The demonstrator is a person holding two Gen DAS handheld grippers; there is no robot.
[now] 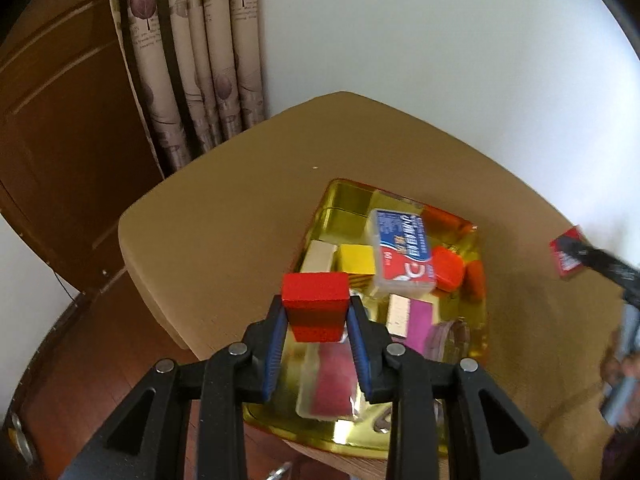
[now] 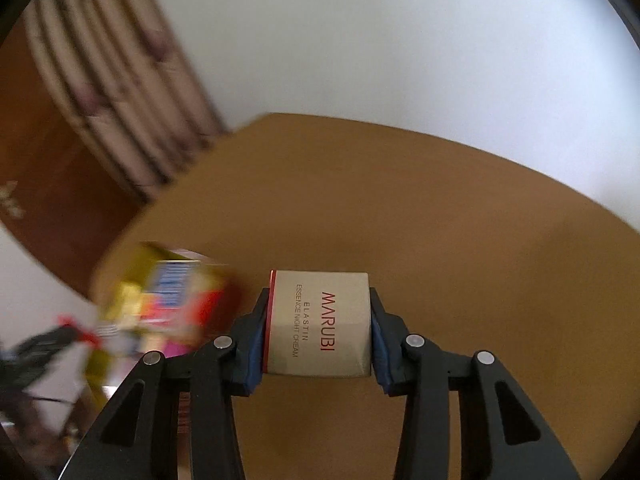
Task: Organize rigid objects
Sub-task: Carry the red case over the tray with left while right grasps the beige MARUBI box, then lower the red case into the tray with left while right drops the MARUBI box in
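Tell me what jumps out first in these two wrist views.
The left gripper is clamped on a red block, poised above the near end of a gold tray crammed with boxes and blocks. The right gripper squeezes a beige MARUBI night-cream box over bare brown table.

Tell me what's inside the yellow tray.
In the yellow tray: a blue-and-white box on top, yellow and orange blocks, a cream block, a pink piece and a clear case. Whatever lies under the box and behind the left claw is hidden.
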